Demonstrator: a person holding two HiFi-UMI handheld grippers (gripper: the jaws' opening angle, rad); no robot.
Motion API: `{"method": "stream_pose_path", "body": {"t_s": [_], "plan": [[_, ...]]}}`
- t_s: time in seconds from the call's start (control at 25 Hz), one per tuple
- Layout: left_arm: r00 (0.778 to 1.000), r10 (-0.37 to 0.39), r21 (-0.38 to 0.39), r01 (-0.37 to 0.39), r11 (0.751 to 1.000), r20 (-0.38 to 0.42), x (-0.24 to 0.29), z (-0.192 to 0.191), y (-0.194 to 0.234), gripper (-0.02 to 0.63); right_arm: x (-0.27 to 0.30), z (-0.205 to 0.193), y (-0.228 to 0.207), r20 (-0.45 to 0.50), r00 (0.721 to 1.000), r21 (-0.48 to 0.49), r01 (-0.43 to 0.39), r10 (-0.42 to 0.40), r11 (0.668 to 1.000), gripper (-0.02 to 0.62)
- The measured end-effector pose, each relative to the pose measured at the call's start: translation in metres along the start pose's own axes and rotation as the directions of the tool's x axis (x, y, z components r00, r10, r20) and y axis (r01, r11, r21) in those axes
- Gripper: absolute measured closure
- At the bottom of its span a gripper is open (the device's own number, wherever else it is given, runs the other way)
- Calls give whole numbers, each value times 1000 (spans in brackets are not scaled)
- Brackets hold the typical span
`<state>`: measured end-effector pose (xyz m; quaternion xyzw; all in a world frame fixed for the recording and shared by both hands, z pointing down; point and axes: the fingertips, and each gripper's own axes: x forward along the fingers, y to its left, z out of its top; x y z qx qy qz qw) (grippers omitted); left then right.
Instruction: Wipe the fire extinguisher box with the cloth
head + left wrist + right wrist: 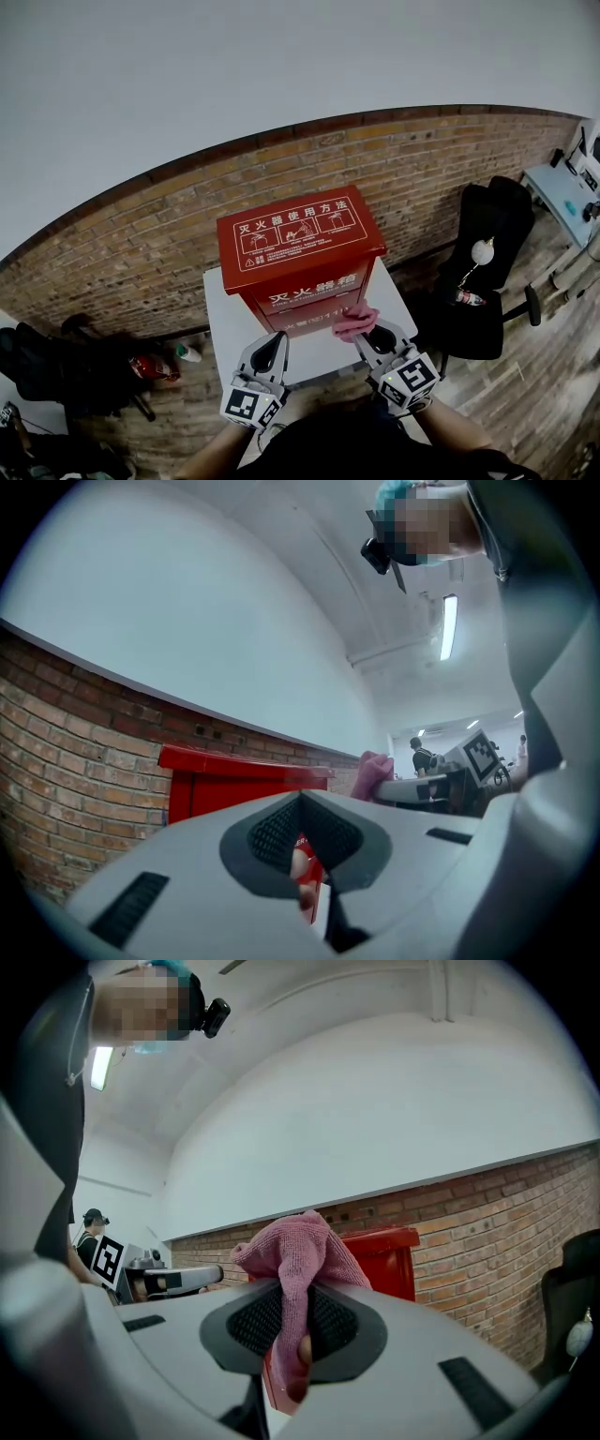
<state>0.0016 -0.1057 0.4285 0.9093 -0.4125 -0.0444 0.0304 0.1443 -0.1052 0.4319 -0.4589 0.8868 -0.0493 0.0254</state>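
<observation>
The red fire extinguisher box (300,262) stands on a white table (228,319), its sloped lid printed with white characters. My right gripper (368,336) is shut on a pink cloth (354,322) that rests against the box's lower right front. In the right gripper view the pink cloth (298,1258) bunches up out of the closed jaws in front of the red box (384,1255). My left gripper (269,352) sits just below the box's front, jaws shut with nothing between them. The left gripper view looks along its jaws at the red box (225,785).
A brick wall (141,244) runs behind the table under a white wall. A black chair (483,272) with a bottle on it stands at the right. Dark bags and clutter (84,370) lie on the floor at the left. A desk (567,197) is at the far right.
</observation>
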Motion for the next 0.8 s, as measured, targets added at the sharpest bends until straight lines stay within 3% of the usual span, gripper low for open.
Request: {"method": "stream_pose_path", "body": {"t_s": [0.8], "plan": [[997,-72,19,72,997,-19,-9,-7,-6,589,2,4,8,-9,1000,18,-14,14,1000,531]]}}
